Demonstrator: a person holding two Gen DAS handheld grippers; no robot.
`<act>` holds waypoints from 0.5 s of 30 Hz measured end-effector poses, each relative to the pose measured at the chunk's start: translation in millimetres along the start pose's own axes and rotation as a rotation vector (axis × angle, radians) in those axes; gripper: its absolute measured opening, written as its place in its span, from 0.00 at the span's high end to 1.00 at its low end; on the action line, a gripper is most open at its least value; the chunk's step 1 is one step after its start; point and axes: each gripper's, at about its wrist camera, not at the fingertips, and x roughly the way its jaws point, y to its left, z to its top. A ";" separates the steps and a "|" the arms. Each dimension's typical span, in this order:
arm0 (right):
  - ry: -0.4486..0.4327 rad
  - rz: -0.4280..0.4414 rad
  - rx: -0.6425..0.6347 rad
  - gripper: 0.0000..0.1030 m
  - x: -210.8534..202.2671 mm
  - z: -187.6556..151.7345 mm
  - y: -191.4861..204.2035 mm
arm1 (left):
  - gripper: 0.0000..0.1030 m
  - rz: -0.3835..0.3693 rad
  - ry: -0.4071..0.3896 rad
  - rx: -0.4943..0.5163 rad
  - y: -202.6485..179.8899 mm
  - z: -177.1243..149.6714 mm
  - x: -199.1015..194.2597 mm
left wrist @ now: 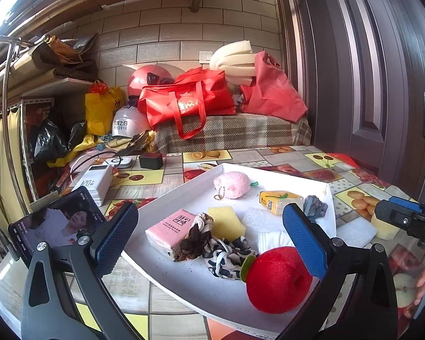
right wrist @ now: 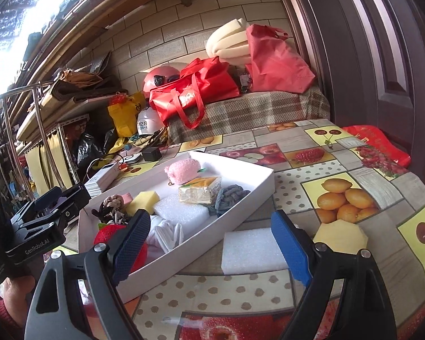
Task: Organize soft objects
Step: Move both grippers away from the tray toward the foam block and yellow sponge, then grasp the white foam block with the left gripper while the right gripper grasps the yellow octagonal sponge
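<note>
Soft objects: most lay in the white tray [right wrist: 265, 182] on the bench [right wrist: 297, 167].
Right gripper [right wrist: 212, 243] fingers stood wide, empty, over a white foam block [right wrist: 249, 250]; left gripper [left wrist: 209, 240] fingers wide above red plush apple [left wrist: 277, 279]; pink pouch [left wrist: 231, 184] farther back.

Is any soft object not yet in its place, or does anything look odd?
Yes. A white foam block and a pale yellow sponge lie on the tablecloth outside the white tray, which holds the other soft items.

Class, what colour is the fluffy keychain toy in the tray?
Pale pink fluffy keychain toy; clearest in the left wrist view.
</note>
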 end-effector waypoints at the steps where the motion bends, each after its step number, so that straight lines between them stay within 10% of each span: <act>1: -0.007 -0.014 0.017 0.15 -5.3 -0.4 -7.6 | 0.00 -0.008 0.000 0.003 -2.1 -0.5 -1.8; 12: -0.114 -0.356 -0.015 0.15 -70.4 5.6 -78.5 | 0.00 -0.188 -0.011 0.033 -26.8 -4.4 -23.1; 15: -0.012 -0.200 0.094 0.15 -58.8 8.6 -108.4 | 0.00 -0.285 0.016 0.065 -44.0 -5.5 -26.2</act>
